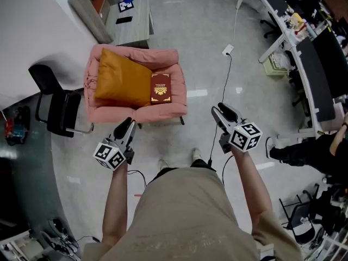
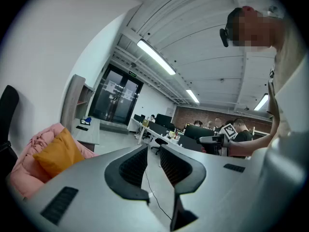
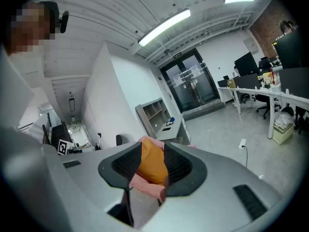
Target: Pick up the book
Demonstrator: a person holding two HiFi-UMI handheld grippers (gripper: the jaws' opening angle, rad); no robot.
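A dark red book (image 1: 160, 87) with gold print lies flat on the seat of a pink armchair (image 1: 170, 55), against the right side of an orange cushion (image 1: 122, 80). My left gripper (image 1: 128, 125) hangs in the air in front of the chair's left corner, shut and empty. My right gripper (image 1: 217, 111) is level with it to the right of the chair, also shut with nothing held. The left gripper view looks past its jaws (image 2: 153, 150) across the office, with the cushion (image 2: 58, 153) at the left. The right gripper (image 3: 152, 151) points at the cushion (image 3: 152, 166). Neither gripper view shows the book.
A black office chair (image 1: 57, 105) stands left of the armchair and a grey low table (image 1: 133, 15) behind it. A power strip (image 1: 227, 50) and its cable lie on the floor to the right. Desks (image 1: 310, 64) and a seated person's legs (image 1: 304, 151) fill the right side.
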